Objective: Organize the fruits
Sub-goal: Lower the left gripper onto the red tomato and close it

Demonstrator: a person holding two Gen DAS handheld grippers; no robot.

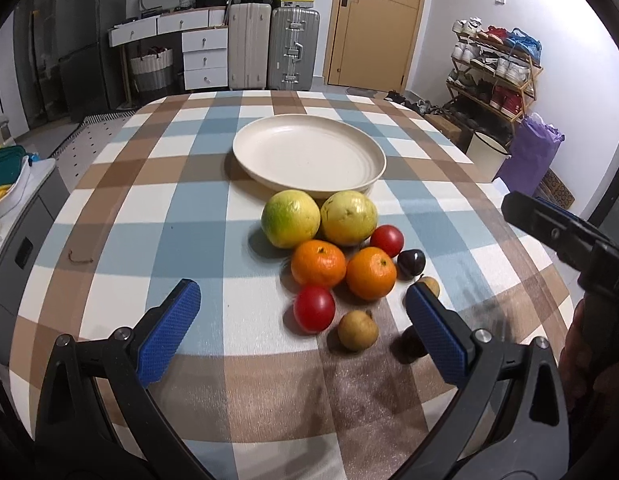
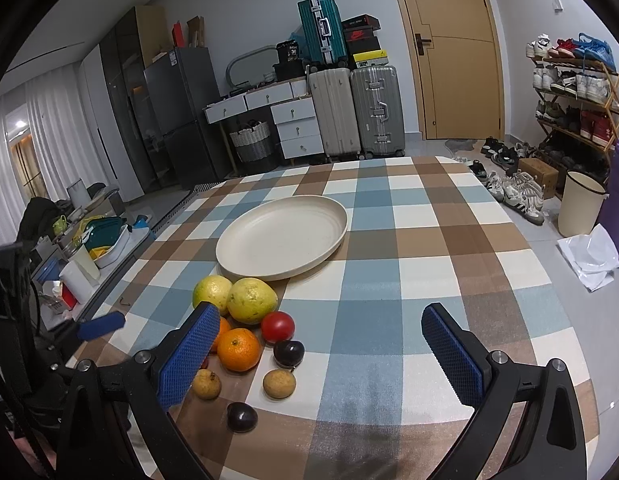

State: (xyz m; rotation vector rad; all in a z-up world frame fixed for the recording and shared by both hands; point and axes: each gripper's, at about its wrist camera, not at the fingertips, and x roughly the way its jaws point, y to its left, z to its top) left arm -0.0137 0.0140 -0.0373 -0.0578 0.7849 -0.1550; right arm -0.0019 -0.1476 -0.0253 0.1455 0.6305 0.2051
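Observation:
A cream plate (image 1: 309, 152) (image 2: 283, 236) sits empty mid-table on the checked cloth. In front of it lies a cluster of fruit: two yellow-green guavas (image 1: 291, 219) (image 2: 251, 300), two oranges (image 1: 318, 263) (image 2: 239, 349), two red tomatoes (image 1: 314, 307) (image 2: 278, 326), dark plums (image 1: 411, 261) (image 2: 288, 353) and small brown longans (image 1: 357, 330) (image 2: 279, 383). My left gripper (image 1: 303, 300) is open, its jaws either side of the near fruit, above the table. My right gripper (image 2: 321, 328) is open and empty, right of the cluster; it also shows in the left wrist view (image 1: 565, 236).
The table edge (image 2: 549, 240) drops off to the right, with a bin (image 2: 579, 208), shoes and a shoe rack (image 2: 573, 92) beyond. Suitcases (image 1: 269, 48) and drawers stand against the far wall. A cluttered side counter (image 2: 89, 248) lies left of the table.

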